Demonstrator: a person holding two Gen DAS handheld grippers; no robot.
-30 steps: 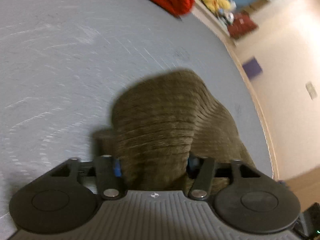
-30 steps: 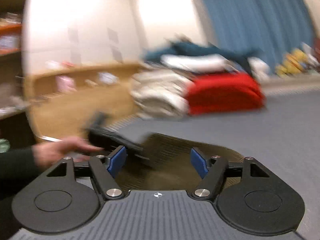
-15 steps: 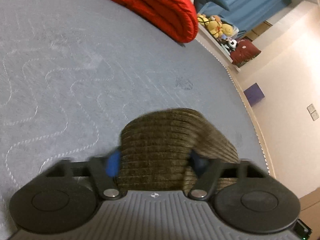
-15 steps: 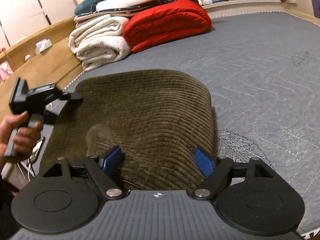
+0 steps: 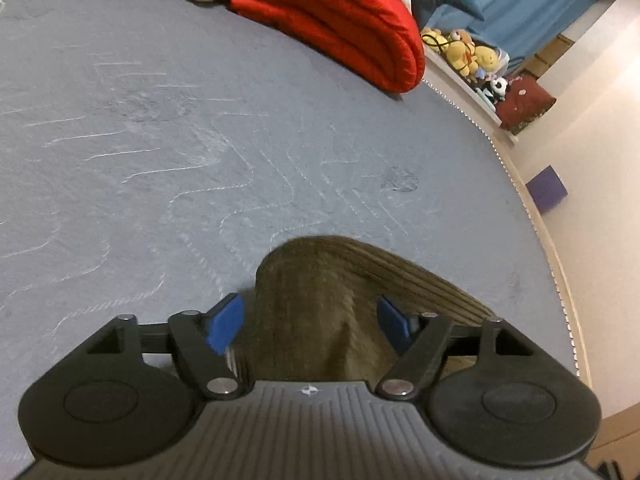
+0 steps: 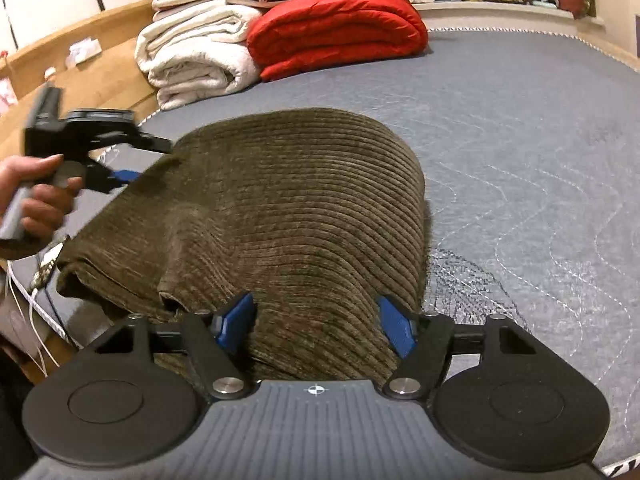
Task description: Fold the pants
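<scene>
Grey quilted mattress [image 6: 520,128] under folded olive corduroy pants [image 6: 288,208], near the edge, red quilt [image 6: 336,28] and white blanket [image 6: 188,56] stacked behind. Left claw [image 5: 310,320] just reopened, right claw [image 6: 316,322] just narrowing. Both spread over corduroy, blue pads [image 6: 236,320] not pressing.

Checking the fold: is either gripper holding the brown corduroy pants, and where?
Neither visibly grips. The brown corduroy pants lie between both grippers' open blue pads: left gripper, just reopened; right gripper, just narrowed, at the near edge.

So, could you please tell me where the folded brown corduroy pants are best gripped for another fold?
Probably the stacked open edges at the near-left corner of the pants, approached low from the near side; the far edge is a rounded fold offering nothing to pinch.
</scene>
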